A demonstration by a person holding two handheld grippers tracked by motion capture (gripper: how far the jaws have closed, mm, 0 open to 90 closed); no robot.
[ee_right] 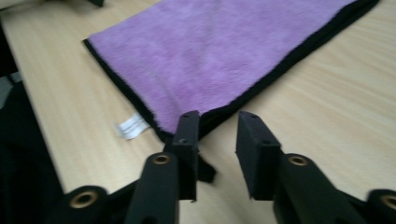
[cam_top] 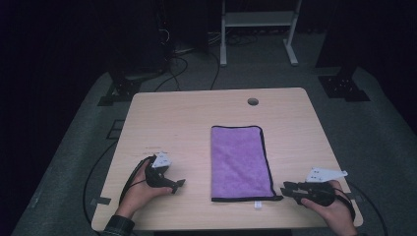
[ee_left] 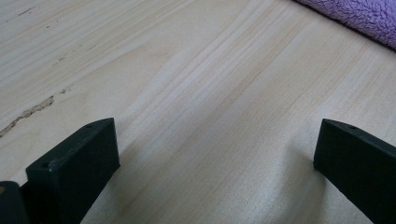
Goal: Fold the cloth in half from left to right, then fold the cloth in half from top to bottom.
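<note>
Looking down from the high view, you see the purple cloth (cam_top: 241, 162) lying flat and folded on the worktop (cam_top: 187, 118), long side running away from you. Your right tool (cam_top: 287, 191) sits just beside the cloth's near right corner. Your left tool (cam_top: 178, 186) rests on the worktop, well apart from the cloth's left edge.

Some parts are hard to see. In the high view your right hand (cam_top: 332, 209) covers the back of its tool, and your arm is cut off at the bottom edge. In the right gripper view the cloth (ee_right: 219, 56) is a bit blurry, and its far end runs out of the picture. The small white tag (ee_right: 132, 126) is too fuzzy to read. In the left gripper view you get just a purple corner of the cloth (ee_left: 359, 16) at the top right, with the rest cut off.

Your right tool (ee_right: 219, 128) is partly open, with a gap between the jaws. One jaw tip is right at the cloth's black-edged corner, but you cannot tell if it touches. Nothing is pinched between them.

Your left tool (ee_left: 215, 144) is wide open over bare wood, with nothing in it.
</note>
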